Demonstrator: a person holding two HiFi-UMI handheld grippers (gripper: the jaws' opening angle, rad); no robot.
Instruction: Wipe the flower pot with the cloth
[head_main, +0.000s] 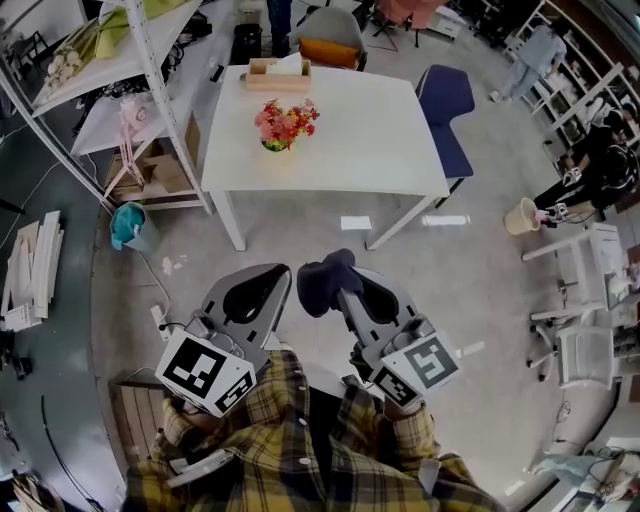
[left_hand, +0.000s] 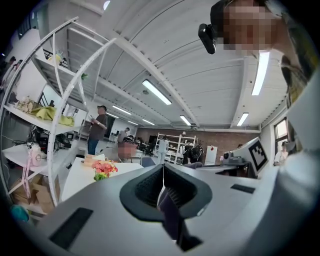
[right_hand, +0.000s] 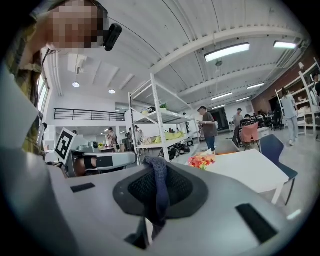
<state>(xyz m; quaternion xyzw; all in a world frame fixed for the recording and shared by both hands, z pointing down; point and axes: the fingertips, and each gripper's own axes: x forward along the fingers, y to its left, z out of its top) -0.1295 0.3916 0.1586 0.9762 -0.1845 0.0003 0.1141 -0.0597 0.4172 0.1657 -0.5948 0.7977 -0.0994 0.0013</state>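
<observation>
The flower pot, a small pot of pink and red blooms, stands on the white table some way ahead of me. It shows small in the left gripper view and the right gripper view. My right gripper is shut on a dark blue cloth, which hangs over its closed jaws. My left gripper is beside it, shut, with nothing seen held between its jaws. Both grippers are held level in front of my body, well short of the table.
A wooden tissue box sits at the table's far edge. A white shelving rack stands left of the table, with a teal bin on the floor by it. A blue chair is at the table's right. People stand farther back.
</observation>
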